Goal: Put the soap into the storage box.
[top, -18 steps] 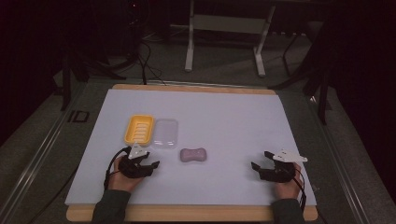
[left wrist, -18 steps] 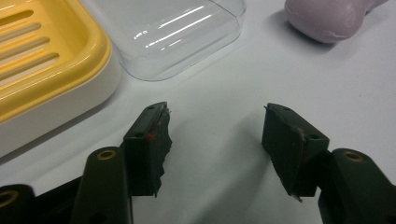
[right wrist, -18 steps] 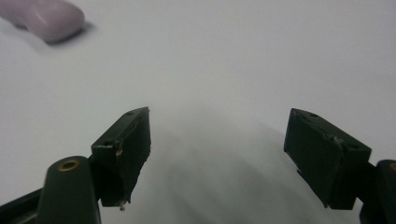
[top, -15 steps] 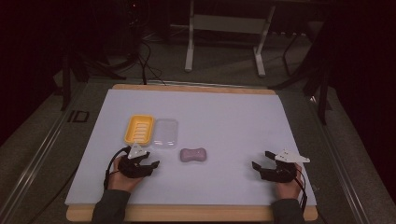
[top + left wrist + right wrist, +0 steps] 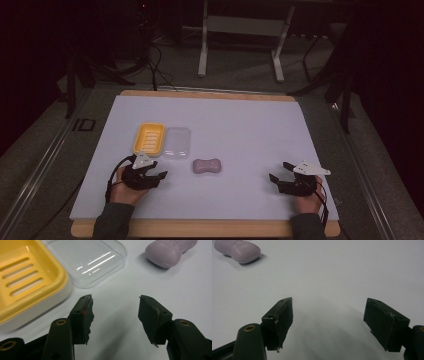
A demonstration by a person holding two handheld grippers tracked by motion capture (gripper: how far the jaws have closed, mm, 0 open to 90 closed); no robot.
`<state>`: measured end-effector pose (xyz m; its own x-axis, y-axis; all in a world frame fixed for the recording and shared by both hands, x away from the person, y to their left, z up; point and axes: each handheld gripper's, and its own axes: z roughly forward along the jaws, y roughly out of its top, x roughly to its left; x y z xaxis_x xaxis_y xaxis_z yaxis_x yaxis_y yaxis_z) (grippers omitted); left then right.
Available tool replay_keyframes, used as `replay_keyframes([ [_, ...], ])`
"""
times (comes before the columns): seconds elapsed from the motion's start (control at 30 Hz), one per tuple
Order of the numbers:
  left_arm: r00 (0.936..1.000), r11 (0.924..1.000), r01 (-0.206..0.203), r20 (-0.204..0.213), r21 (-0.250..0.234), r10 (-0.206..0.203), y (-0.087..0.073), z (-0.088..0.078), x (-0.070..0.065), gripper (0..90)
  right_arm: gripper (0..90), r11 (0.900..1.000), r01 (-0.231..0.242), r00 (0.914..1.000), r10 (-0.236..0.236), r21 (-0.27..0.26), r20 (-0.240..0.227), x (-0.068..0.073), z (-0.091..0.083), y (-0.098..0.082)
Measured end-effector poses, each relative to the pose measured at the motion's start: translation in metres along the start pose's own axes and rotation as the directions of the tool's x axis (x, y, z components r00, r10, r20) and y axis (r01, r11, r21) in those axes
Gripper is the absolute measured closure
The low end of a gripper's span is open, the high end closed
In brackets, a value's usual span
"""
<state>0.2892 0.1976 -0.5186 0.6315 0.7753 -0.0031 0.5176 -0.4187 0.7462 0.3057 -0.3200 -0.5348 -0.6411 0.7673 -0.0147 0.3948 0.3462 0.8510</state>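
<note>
A pale purple soap bar (image 5: 208,165) lies on the white table (image 5: 240,130), a little left of centre. It shows again as the soap bar (image 5: 170,251) at the top right of the left gripper view and the soap bar (image 5: 238,250) at the top left of the right gripper view. A yellow slotted soap dish (image 5: 148,138) sits beside a clear plastic lid (image 5: 177,142). My left gripper (image 5: 156,175) rests open just in front of the dish (image 5: 22,282) and lid (image 5: 87,260). My right gripper (image 5: 281,171) stands open at the front right, holding nothing.
The table's wooden front edge (image 5: 200,227) runs just before my hands. White frame legs (image 5: 240,45) stand on the floor beyond the far edge, with cables (image 5: 155,60) at the back left.
</note>
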Motion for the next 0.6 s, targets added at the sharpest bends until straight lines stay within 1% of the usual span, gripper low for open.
replay_keyframes([
  [0.13, 1.0, 1.0, 0.004, 0.007, -0.006, -0.004, 0.001, -0.005, 0.002, 45.3, 23.1, 1.0, 0.015, 0.9999, -0.015, 0.0, 0.004, 0.001, 0.0, 0.0],
  [0.23, 0.9999, 1.0, -0.002, 0.011, -0.006, 0.002, 0.002, -0.009, 0.003, 45.2, 23.1, 1.0, 0.017, 0.9998, -0.017, -0.002, 0.002, 0.001, 0.0, 0.0],
  [0.3, 0.9999, 0.9999, 0.004, 0.016, -0.012, -0.004, 0.003, -0.012, 0.004, 45.2, 23.1, 1.0, 0.015, 0.9999, -0.015, -0.003, 0.002, 0.001, 0.0, 0.0],
  [0.4, 0.9997, 0.9999, -0.004, 0.026, -0.013, 0.004, 0.005, -0.013, 0.006, 45.3, 23.1, 1.0, 0.019, 0.9998, -0.019, -0.004, 0.001, 0.001, 0.0, 0.0],
  [0.43, 0.9996, 0.9999, -0.015, 0.024, -0.004, 0.016, 0.007, -0.015, 0.008, 45.2, 23.1, 1.0, 0.019, 0.9998, -0.019, -0.005, 0.002, 0.002, 0.0, 0.0],
  [0.6, 0.999, 0.9994, -0.032, 0.03, 0.009, 0.032, 0.01, -0.017, 0.01, 45.2, 23.1, 1.0, 0.022, 0.9998, -0.022, -0.005, -0.002, 0.002, 0.0, 0.0],
])
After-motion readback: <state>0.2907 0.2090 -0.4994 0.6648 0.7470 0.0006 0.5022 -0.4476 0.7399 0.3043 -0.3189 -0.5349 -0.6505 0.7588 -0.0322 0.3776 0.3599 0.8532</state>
